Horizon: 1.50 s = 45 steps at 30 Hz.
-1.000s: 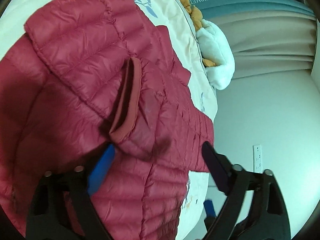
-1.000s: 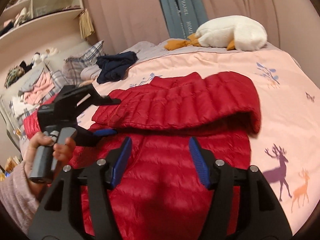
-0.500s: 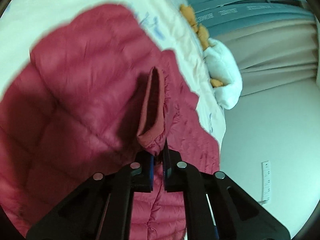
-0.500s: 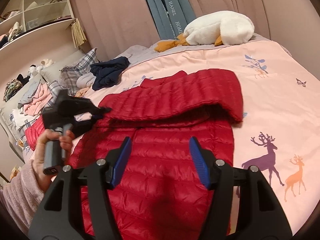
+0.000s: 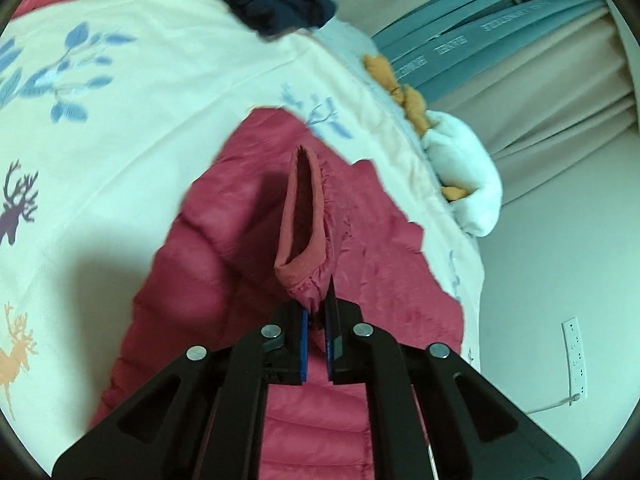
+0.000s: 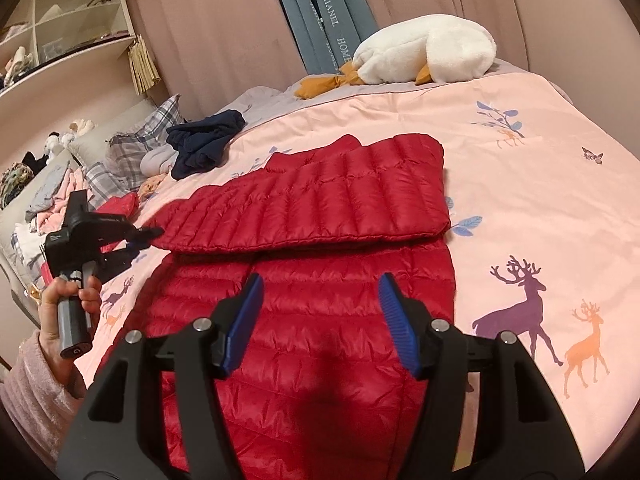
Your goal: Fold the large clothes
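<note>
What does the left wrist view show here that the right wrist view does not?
Only the left wrist view shows the sleeve cuff up close, pinched by the shut left gripper, plus a wall socket. Only the right wrist view shows the open right gripper over the jacket's lower body, the person's hand, the shelves and the pillows. Both show the red jacket, the plush goose, the navy garment and the printed bedspread.

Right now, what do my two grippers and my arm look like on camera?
Both grippers are matte black plastic frames with round silver pivot bolts and ribbed blue pads on the fingers: the left gripper and the right gripper. The left one carries a small black camera block above a grey cylindrical handle. The left hand emerges from a fuzzy pale pink sleeve. No cables show.
</note>
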{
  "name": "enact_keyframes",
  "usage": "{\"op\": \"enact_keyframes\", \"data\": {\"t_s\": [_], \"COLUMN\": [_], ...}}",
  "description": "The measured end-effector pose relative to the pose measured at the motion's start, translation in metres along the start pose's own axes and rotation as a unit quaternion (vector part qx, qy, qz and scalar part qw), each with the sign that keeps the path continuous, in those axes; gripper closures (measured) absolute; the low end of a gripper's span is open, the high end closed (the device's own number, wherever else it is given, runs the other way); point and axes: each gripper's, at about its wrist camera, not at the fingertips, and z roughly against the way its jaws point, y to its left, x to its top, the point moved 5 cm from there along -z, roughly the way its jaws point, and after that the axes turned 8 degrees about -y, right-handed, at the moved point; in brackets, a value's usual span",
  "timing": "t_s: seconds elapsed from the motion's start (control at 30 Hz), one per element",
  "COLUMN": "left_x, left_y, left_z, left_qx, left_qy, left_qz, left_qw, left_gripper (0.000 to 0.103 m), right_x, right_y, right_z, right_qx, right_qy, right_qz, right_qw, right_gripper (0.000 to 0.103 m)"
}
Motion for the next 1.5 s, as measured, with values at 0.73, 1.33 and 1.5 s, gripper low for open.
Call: {"op": "enact_keyframes", "data": {"t_s": [0.73,1.33,1.5], "left_x": [-0.001,-0.046,-0.046], "left_y": [-0.045,-0.055,-0.055], "left_z": [0.000,-0.086,-0.089], "left_qx": [0.085,0.151,0.152], "left_qy": [-0.001,0.059,0.061], "left_qz": [-0.212,-0.368,-0.369], "left_qw": [0.9735,0.9158,0.9147], "left_gripper": [0.070,0.069,0.069], "right_x": [0.050,0.033,0.038], "right_y": [-0.007,-0.030,-0.031], "right_z": [-0.051,-0.193,-0.194], "right_qx": [-0.054,-0.128,-0.126], "right_qy": [0.009,0.115,0.124], "right_qz": [0.063,0.093,0.083], "right_qw": [0.997,0.981,0.981], "right_gripper": [0.047,0.053,0.054]}}
